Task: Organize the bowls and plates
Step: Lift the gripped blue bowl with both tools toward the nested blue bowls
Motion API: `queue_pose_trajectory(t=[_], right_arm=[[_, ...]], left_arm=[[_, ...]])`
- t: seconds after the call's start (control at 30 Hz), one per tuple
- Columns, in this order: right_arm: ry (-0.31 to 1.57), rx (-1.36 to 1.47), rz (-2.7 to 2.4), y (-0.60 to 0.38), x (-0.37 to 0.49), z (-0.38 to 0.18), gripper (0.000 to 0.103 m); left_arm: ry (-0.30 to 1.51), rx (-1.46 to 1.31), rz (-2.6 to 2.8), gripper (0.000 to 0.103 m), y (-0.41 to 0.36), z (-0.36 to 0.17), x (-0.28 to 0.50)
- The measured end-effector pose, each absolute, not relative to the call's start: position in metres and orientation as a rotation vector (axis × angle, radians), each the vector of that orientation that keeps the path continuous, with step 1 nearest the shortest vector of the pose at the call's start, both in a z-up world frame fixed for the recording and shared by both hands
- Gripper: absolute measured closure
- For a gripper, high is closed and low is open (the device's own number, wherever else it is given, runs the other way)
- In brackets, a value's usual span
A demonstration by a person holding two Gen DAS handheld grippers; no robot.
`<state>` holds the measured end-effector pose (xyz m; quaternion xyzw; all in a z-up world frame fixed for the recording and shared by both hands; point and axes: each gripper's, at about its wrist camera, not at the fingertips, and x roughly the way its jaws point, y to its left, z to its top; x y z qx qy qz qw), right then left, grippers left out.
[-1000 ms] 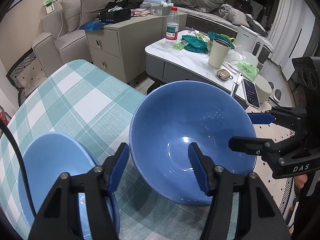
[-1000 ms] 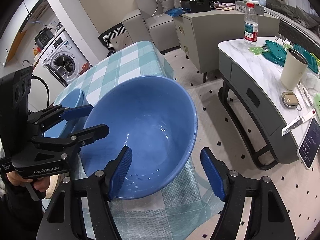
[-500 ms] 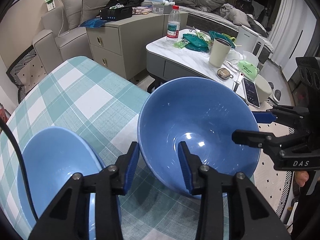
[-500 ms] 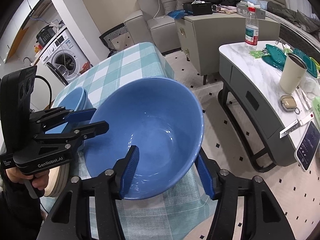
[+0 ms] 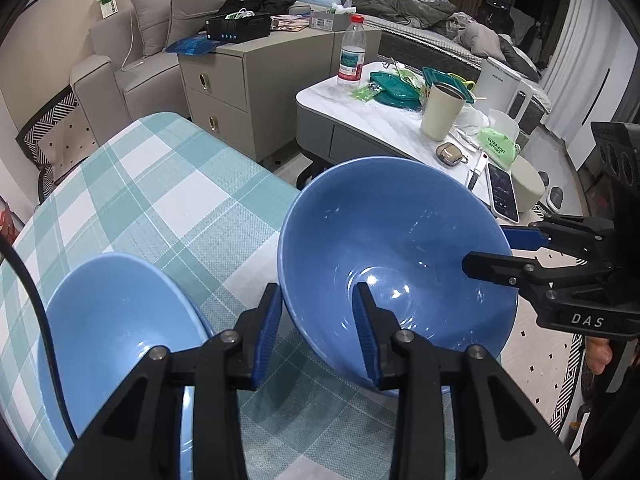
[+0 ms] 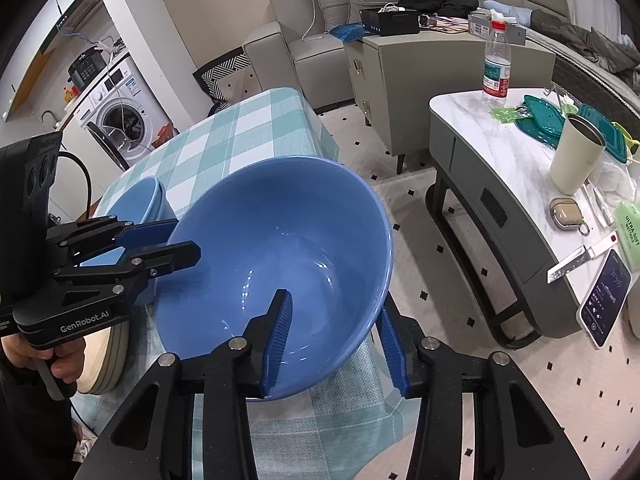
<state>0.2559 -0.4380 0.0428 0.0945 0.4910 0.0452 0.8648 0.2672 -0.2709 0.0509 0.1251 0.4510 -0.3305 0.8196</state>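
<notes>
Both claws are on the same big bowl [image 5: 396, 256], one per side. The left claw [image 5: 316, 332] has a pad outside the near wall and a pad inside, jaws closing in on the rim, though I honestly can't tell if the pads are biting yet. The right claw [image 6: 332, 332] is doing the same on the opposite rim, one pad in, one out, also closing, and there looks to be a sliver of gap on the outer side. The bowl sits tilted at the corner of the checked surface [image 5: 160, 200], part of it hanging past the edge over the floor. A second bowl [image 5: 116, 320] sits just left of it, with what looks like a stack of pale plates [image 6: 108, 344] by the person's hand. My worry: glazed rim, steep wall, so if one side clamps before the other, it could pivot or squirt out and go over the edge. Uneven lift would twist it. Swinging it left could also clip the second bowl.
</notes>
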Motion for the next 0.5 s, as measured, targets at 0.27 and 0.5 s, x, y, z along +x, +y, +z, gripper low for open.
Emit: queue_pose_trajectory(t=[0.27,0.5], right_arm=[[1.010,0.189,0.090,-0.436,0.255,0.053,0.059],[0.984,0.161,0.084,-0.432,0.257,0.069,0.059]], left_arm=[[0.936,0.257,-0.706,0.068,-0.267,0.061,0.265],[0.904,0.244,-0.707,0.068,-0.263,0.075,0.263]])
